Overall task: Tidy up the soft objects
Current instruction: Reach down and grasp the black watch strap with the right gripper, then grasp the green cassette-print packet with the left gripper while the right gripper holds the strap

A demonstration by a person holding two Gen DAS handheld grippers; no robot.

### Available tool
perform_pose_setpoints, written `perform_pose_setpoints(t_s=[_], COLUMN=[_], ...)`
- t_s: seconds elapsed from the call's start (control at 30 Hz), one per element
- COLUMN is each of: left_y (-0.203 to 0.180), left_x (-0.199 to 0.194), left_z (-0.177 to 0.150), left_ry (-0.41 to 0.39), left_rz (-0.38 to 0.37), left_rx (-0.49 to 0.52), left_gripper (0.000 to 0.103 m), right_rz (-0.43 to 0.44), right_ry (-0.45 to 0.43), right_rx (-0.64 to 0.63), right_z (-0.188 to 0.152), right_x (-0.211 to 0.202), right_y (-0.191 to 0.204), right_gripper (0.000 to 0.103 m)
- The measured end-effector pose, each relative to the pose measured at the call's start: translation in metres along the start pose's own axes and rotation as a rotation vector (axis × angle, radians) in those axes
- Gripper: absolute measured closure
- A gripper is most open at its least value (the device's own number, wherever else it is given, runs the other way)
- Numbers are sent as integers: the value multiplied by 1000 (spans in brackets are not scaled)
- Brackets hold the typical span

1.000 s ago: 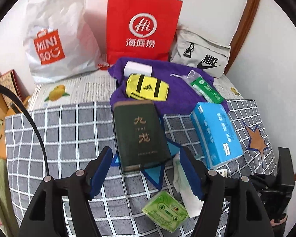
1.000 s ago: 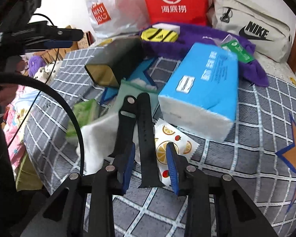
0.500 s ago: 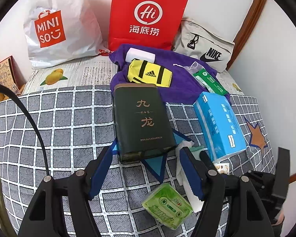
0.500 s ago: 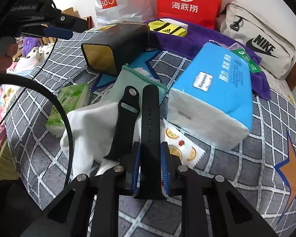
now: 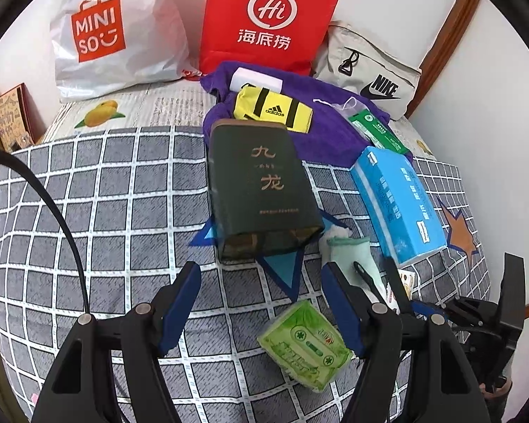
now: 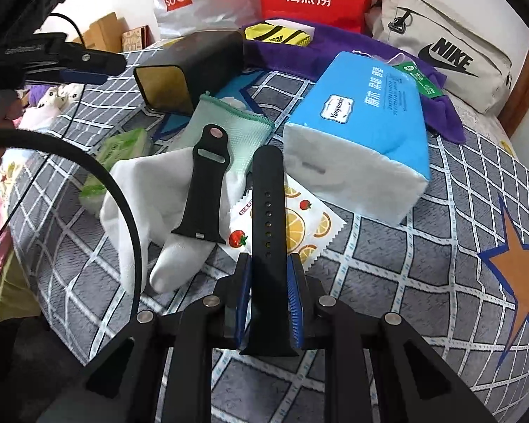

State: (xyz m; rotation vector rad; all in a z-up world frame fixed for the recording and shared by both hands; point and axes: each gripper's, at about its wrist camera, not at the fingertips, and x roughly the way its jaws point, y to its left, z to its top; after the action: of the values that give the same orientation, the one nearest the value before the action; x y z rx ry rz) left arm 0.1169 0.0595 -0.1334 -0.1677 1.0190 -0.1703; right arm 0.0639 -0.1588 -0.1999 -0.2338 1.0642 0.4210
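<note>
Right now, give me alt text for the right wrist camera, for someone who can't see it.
The right tool is shut on a black watch strap with holes, over a grey checked bedspread. The second strap piece lies on a white glove, left of a fruit-print packet and a blue tissue pack.

bare checked blanket [image 5: 123, 194] left, dark green box [image 5: 261, 183] ahead, tissue pack [image 5: 398, 204] right

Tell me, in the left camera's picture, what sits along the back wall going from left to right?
White Miniso bag → red Haidilao paper bag → grey Nike bag.
</note>
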Motion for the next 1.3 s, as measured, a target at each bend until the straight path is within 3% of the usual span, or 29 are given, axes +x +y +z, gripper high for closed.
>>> perform_pose_setpoints(t_s=[0.2, 0.27, 0.37, 0.5, 0.6, 0.77, 0.87, 0.97, 1.2, 1.3], left_y=[6, 6, 6, -5, -16, -32, -35, -33, -42, -50], left_x=[-1, -1, 0, 5, 5, 8, 20, 29, 27, 38], left_z=[-3, -5, -9, -20, -30, -49, -56, -58, -73, -73], left_ry=[2, 3, 9, 31, 32, 9, 37, 62, 58, 70], left_rz=[3, 6, 4, -5, -37, -41, 12, 1, -20, 28], left_rx=[-10, -9, -10, 34, 89, 189, 235, 242, 374, 422], left_gripper=[34, 34, 34, 32, 19, 11, 11, 11, 10, 10], right_rz=[-29, -36, -16, 26, 32, 42, 23, 12, -6, -4], right_ry=[-26, -44, -60, -50, -60, -88, -95, -103, -102, -97], right_rx=[11, 2, 15, 39, 25, 33, 40, 53, 69, 70], right_z=[8, 7, 6, 7, 5, 2, 0, -2, -4, -5], right_x=[8, 10, 6, 0, -10, -29, -37, -43, -48, -46], right_y=[0, 2, -2, -6, 0, 1, -4, -10, -20, -20], right_gripper=[54, 56, 83, 83, 83, 83, 83, 83, 83, 83])
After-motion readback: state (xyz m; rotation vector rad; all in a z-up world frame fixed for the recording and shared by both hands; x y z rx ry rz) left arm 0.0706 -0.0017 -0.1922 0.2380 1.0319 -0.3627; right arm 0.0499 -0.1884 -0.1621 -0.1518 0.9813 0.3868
